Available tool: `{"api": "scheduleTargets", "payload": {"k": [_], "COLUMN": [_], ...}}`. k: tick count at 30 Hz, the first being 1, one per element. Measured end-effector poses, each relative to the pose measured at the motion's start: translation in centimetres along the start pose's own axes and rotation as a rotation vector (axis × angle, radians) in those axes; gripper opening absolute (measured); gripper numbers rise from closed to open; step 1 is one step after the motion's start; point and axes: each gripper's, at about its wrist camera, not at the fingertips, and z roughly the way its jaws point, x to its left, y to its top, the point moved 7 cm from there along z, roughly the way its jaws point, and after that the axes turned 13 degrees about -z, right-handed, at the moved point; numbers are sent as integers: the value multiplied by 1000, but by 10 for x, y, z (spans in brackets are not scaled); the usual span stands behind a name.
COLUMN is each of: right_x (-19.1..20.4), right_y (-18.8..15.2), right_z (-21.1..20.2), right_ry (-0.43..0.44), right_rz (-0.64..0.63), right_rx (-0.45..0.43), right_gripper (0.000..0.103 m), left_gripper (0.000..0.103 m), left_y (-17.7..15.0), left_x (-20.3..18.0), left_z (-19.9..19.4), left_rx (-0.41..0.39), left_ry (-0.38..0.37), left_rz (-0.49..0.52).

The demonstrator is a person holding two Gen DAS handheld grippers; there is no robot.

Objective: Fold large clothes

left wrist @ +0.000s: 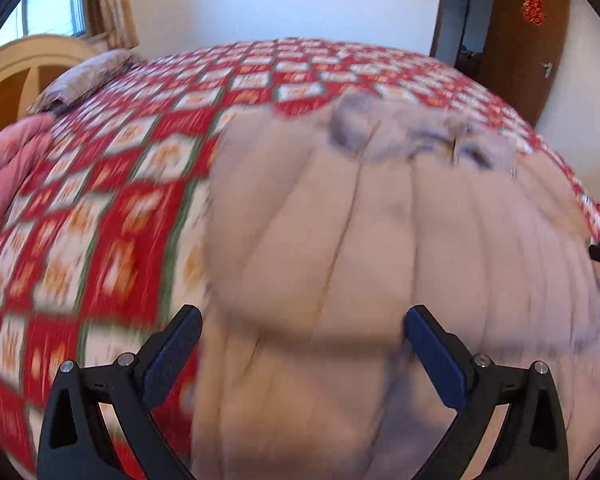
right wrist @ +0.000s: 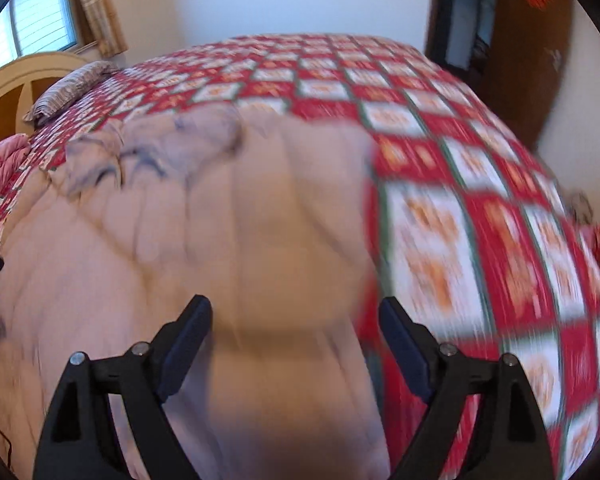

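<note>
A large beige quilted coat [left wrist: 380,248] lies spread on the bed, its grey fur-trimmed hood [left wrist: 420,136] at the far end. In the right wrist view the coat [right wrist: 180,240] fills the left and middle, hood [right wrist: 148,152] at upper left. My left gripper [left wrist: 302,328] is open, its jaws wide apart over a raised fold at the coat's left edge. My right gripper [right wrist: 296,320] is open over a raised fold at the coat's right edge. Both views are motion-blurred, so I cannot tell whether the pads touch the fabric.
The bed carries a red, white and green checked cover [left wrist: 120,200]. A striped pillow [left wrist: 84,80] and a pink quilt [left wrist: 8,172] lie at the left by the wooden headboard [left wrist: 24,60]. A brown door [left wrist: 528,40] stands at the right, a window [right wrist: 36,20] at the left.
</note>
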Motion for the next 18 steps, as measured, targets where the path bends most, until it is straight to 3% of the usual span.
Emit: {"api": "scheduleTargets", "payload": {"k": [8, 18], "right_x": [-9, 14], "right_y": [-84, -142], "right_z": [-41, -71], "right_ry": [21, 37], "right_rz": [113, 139], "right_rx": [22, -5], "right_gripper": [88, 88], "left_gripper": [102, 102], "left_y": [-78, -116], "left_x": [23, 38], "left_z": [-29, -54], "left_rx": [38, 37], "left_ry": [32, -12], "left_rz": [9, -90]}}
